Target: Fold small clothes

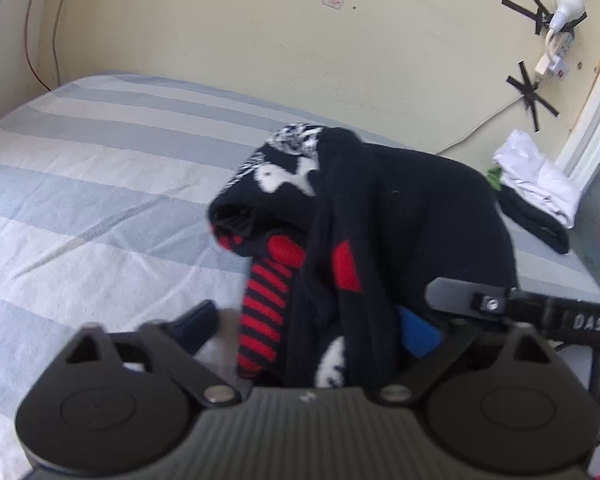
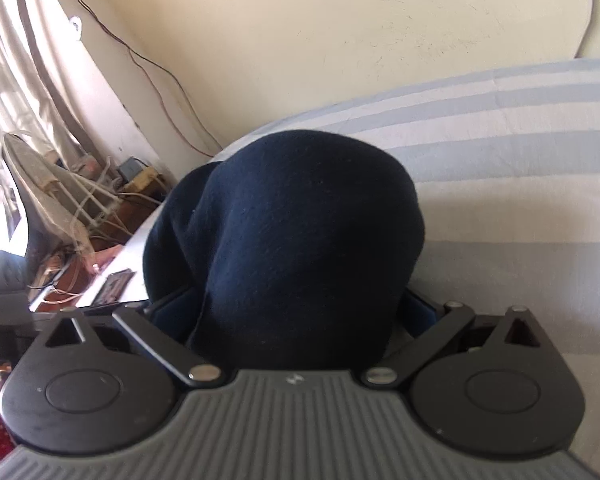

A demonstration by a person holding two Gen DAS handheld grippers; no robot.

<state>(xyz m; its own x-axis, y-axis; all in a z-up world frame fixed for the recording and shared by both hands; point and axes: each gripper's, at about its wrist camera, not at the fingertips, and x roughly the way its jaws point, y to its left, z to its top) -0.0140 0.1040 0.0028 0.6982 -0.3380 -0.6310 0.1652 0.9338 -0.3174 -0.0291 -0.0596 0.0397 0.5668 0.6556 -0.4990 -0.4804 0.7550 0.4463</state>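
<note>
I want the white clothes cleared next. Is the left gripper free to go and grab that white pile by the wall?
Probably not yet. The left gripper looks full of dark socks, which also hang between it and the white pile at the far right of the bed.

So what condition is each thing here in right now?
Left gripper: holding the patterned socks.
Patterned socks: bunched, lifted off the bed.
Right gripper: fingers hidden under the navy garment draped over them.
Navy garment: rumpled, unfolded.
White clothes: piled on the bed's far corner.
Striped bedsheet: spread flat.
</note>
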